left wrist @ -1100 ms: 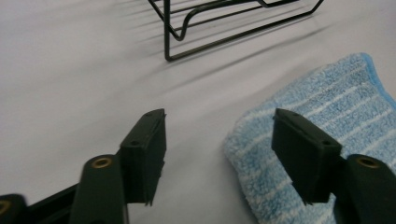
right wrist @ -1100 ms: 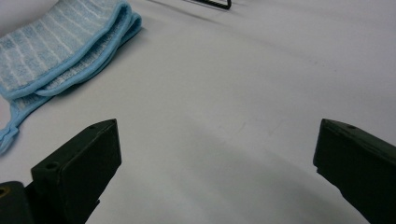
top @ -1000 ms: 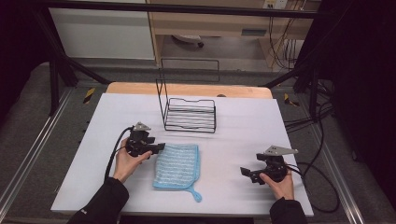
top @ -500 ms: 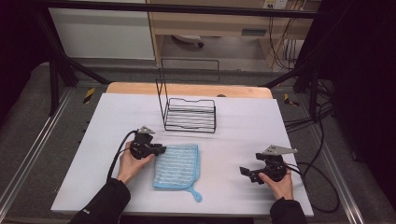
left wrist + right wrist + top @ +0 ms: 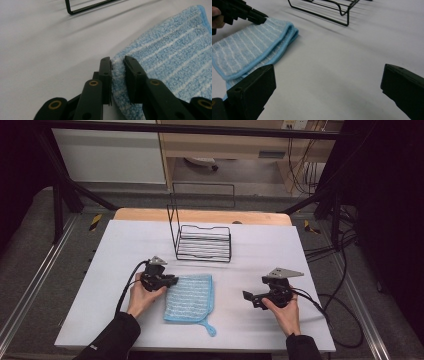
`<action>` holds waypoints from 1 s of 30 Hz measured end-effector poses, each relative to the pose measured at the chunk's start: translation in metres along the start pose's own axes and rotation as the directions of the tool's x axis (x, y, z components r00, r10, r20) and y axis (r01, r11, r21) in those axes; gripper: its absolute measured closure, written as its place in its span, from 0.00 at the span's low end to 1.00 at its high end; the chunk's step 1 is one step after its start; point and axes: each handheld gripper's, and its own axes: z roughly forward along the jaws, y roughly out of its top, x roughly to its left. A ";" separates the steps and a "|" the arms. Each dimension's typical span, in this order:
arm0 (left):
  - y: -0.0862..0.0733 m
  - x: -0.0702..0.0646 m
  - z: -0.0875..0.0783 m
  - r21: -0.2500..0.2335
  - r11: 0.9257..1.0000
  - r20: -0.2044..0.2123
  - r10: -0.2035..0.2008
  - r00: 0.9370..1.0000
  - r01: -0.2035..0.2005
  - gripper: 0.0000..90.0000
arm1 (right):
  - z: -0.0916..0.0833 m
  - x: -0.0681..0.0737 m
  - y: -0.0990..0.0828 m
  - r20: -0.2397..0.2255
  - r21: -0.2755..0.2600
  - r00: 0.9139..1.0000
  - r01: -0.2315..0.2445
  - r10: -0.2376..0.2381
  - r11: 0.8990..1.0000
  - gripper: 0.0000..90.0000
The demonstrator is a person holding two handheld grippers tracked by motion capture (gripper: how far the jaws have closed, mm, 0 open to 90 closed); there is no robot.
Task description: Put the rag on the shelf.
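Note:
A blue cloth (image 5: 192, 297) with white stripes lies folded on the white table (image 5: 260, 255), a hanging loop at its near corner. My left gripper (image 5: 173, 281) sits at the cloth's far left corner. In the left gripper view the jaws (image 5: 117, 61) have just been closing and now pinch the cloth's (image 5: 170, 57) thick edge between the pads. My right gripper (image 5: 252, 300) is to the right of the cloth, apart from it. Its jaws (image 5: 328, 72) stand wide open over bare table, facing the cloth (image 5: 249, 47) and the left gripper (image 5: 259, 17).
A black wire rack (image 5: 202, 242) with a tall back frame stands on the table beyond the cloth, also seen at the top of both gripper views (image 5: 82, 7) (image 5: 329, 10). Cables (image 5: 325, 305) trail off the table's right side.
The right gripper has shifted a little left, toward the cloth. The left gripper has stayed at the cloth's far left corner.

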 end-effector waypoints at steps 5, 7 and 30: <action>0.000 0.001 0.000 0.004 1.000 0.006 0.001 1.000 -0.001 0.84 | 0.011 0.011 0.008 -0.005 0.002 1.000 0.011 -0.011 1.000 0.01; 0.000 0.001 0.000 0.001 1.000 0.005 0.001 1.000 -0.001 0.84 | 0.017 0.017 0.013 -0.004 0.011 1.000 0.015 -0.015 1.000 0.01; 0.000 0.000 0.000 -0.001 1.000 0.002 0.024 1.000 -0.024 0.84 | 0.108 0.053 0.053 -0.046 0.088 0.999 0.016 -0.012 0.996 0.22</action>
